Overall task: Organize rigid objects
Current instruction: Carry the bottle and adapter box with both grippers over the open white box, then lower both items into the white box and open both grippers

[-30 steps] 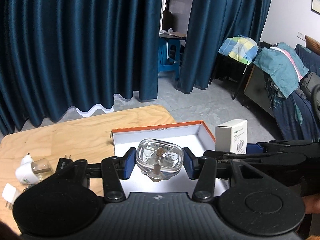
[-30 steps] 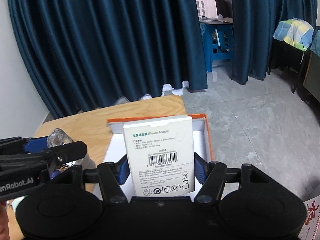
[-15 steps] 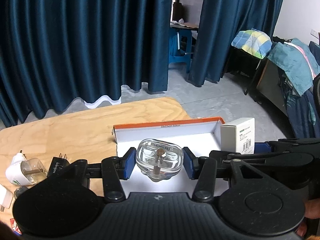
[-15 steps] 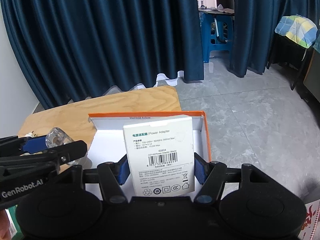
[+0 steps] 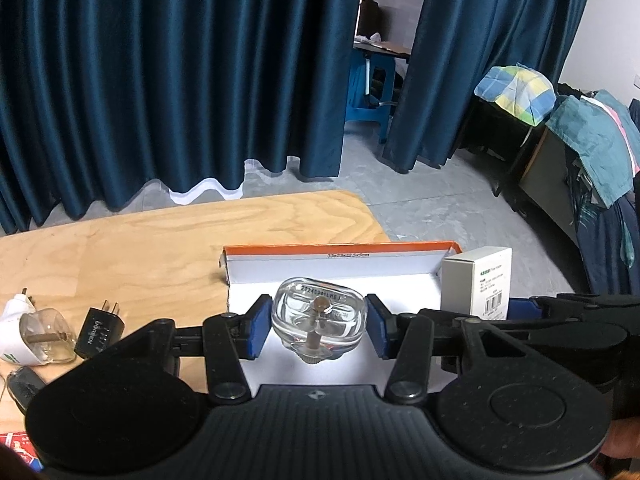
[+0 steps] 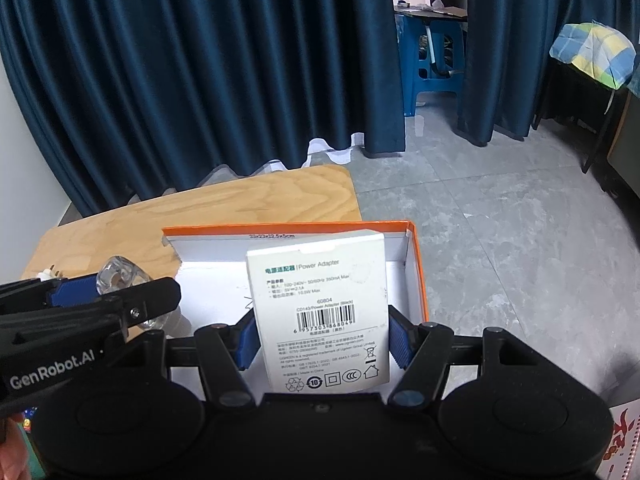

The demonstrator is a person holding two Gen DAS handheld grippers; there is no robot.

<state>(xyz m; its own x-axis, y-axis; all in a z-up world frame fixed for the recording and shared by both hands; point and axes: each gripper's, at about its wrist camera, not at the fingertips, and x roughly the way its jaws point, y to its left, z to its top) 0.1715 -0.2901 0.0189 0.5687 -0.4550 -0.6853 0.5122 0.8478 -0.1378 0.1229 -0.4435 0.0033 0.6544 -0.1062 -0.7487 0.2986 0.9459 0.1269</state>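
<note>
On the wooden table (image 5: 160, 240), an orange-rimmed white box (image 5: 340, 249) lay open at the right-hand end, nearest the floor edge. Above its white interior the right gripper (image 6: 322, 338) was clamped on a white power adapter carton (image 6: 320, 304), held upright with its barcode face toward the camera. At nine o'clock from that carton, the left gripper (image 5: 318, 324) was clenched on a clear glass bottle (image 5: 319, 316), likewise held over the box interior. At nine o'clock from the bottle, on bare wood, lay a black plug adapter (image 5: 99, 332), and beside it a second clear bottle (image 5: 44, 334) touching a white plug (image 5: 14, 312).
</note>
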